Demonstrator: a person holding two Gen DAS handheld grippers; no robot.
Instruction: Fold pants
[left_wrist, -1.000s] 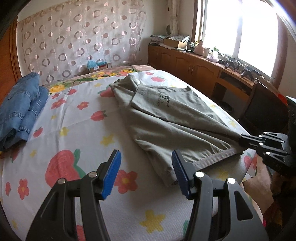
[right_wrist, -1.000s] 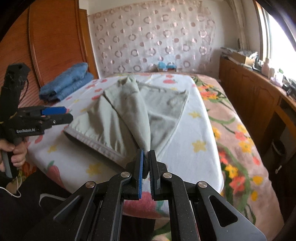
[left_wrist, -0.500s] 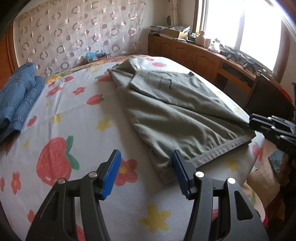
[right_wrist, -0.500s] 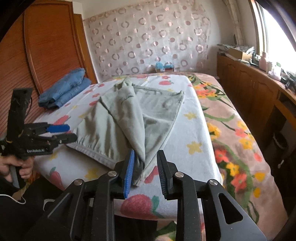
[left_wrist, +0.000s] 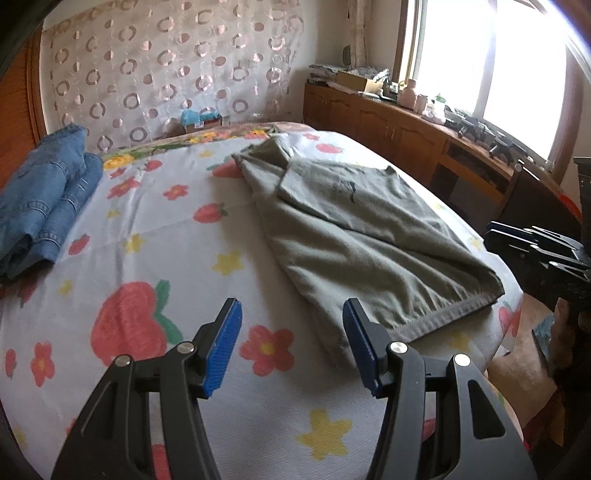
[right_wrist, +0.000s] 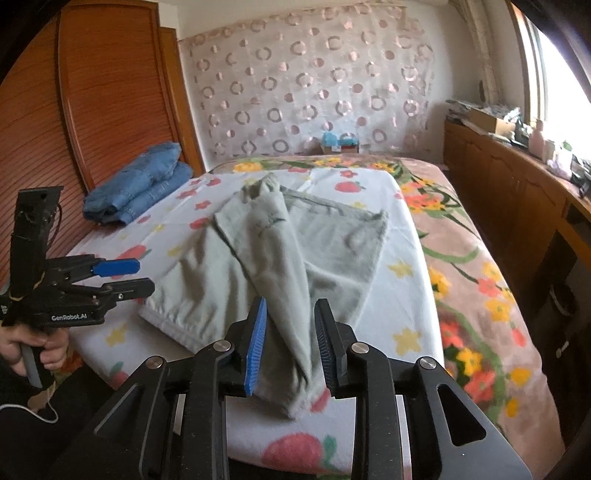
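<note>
The grey pants are spread on the floral bedsheet, long axis running away toward the headboard. The right gripper is held wide open astride the near corner — nearer than the left gripper, also open, empty, beside the waistband.
</note>
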